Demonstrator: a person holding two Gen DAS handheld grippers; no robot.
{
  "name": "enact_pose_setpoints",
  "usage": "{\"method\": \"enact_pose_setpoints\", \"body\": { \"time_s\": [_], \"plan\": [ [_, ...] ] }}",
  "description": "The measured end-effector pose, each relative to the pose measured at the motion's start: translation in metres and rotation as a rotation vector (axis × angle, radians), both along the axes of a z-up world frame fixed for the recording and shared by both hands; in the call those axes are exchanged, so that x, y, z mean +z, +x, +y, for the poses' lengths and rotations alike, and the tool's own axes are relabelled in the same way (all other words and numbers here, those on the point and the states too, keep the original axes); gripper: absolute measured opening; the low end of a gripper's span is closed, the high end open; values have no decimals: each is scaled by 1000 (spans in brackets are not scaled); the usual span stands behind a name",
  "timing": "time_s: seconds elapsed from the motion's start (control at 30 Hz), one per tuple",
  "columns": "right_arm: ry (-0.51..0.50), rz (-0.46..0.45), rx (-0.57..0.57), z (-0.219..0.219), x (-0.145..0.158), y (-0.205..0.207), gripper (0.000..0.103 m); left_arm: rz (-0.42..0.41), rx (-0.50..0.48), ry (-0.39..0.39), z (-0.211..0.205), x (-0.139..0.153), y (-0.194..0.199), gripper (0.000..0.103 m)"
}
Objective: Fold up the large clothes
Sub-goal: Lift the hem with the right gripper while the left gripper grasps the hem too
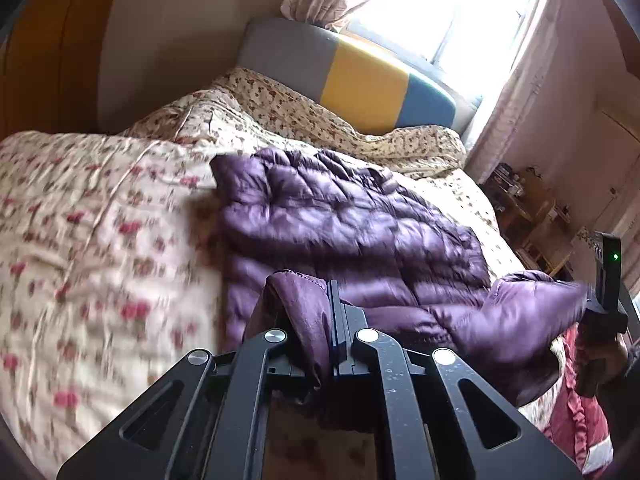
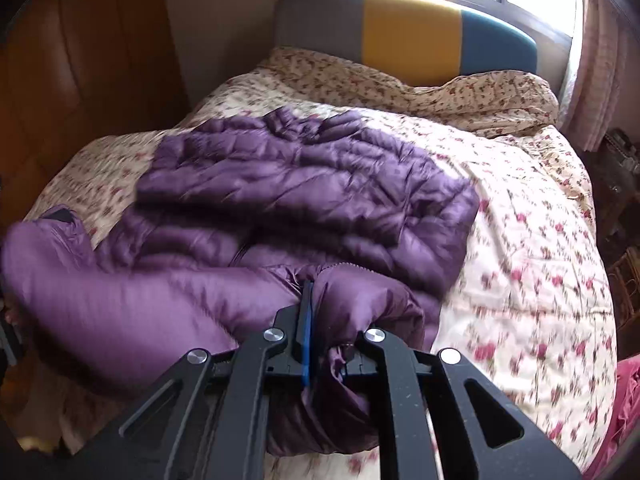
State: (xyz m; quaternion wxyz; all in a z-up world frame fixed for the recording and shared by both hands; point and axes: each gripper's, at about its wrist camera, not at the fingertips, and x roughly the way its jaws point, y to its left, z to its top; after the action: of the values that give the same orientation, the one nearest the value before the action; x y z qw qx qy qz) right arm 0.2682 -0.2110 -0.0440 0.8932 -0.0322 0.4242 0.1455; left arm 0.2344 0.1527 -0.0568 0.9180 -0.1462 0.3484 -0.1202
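Holding purple jacket (image 2: 304, 184) hem w/ both: left gripper (image 1: 326, 320) & right gripper (image 2: 320, 320) clenched on it; we've the body lying at 12 o'clock.

text: none legible | labels: none | brands: none | numbers: none

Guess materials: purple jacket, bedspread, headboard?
Jacket: looks like thin nylon or polyester shell, slightly glossy, with quilted puffy channels suggesting down or fibre fill. Bedspread: matte woven fabric, likely cotton, cream with a red floral print, softly wrinkled. Headboard: padded panels in grey, yellow and blue, matte; fabric or faux leather, cannot tell.
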Motion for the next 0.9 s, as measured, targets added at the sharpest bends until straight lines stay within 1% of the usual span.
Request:
{"method": "enact_pose_setpoints", "body": {
  "time_s": [0.13, 0.27, 0.43, 0.53, 0.6, 0.67, 0.77, 0.87, 0.9],
  "plan": [
    [5, -10, -57, -3, 0, 44, 8, 4, 10, 10, 0, 3, 45, 6],
    [0, -16, -93, -4, 1, 83, 8, 7, 20, 39, -2, 7, 89, 5],
    [-9, -17, -149, 0, -1, 138, 8, 30, 67, 57, 3, 9, 148, 5],
    [-25, 4, -171, 2, -10, 166, 9, 63, 101, 73, 6, 1, 179, 5],
    [-40, 27, -187, 5, -22, 185, 9, 95, 118, 75, 8, -9, 197, 5],
    [-52, 42, -198, 6, -33, 196, 10, 121, 130, 98, 7, -19, 211, 5],
    [-54, 45, -214, 7, -46, 206, 13, 156, 152, 126, 5, -32, 225, 6],
    [-52, 52, -228, 7, -57, 214, 16, 181, 160, 130, 5, -44, 235, 8],
    [-49, 54, -231, 7, -59, 217, 19, 192, 163, 129, 6, -48, 238, 8]
  ]
}}
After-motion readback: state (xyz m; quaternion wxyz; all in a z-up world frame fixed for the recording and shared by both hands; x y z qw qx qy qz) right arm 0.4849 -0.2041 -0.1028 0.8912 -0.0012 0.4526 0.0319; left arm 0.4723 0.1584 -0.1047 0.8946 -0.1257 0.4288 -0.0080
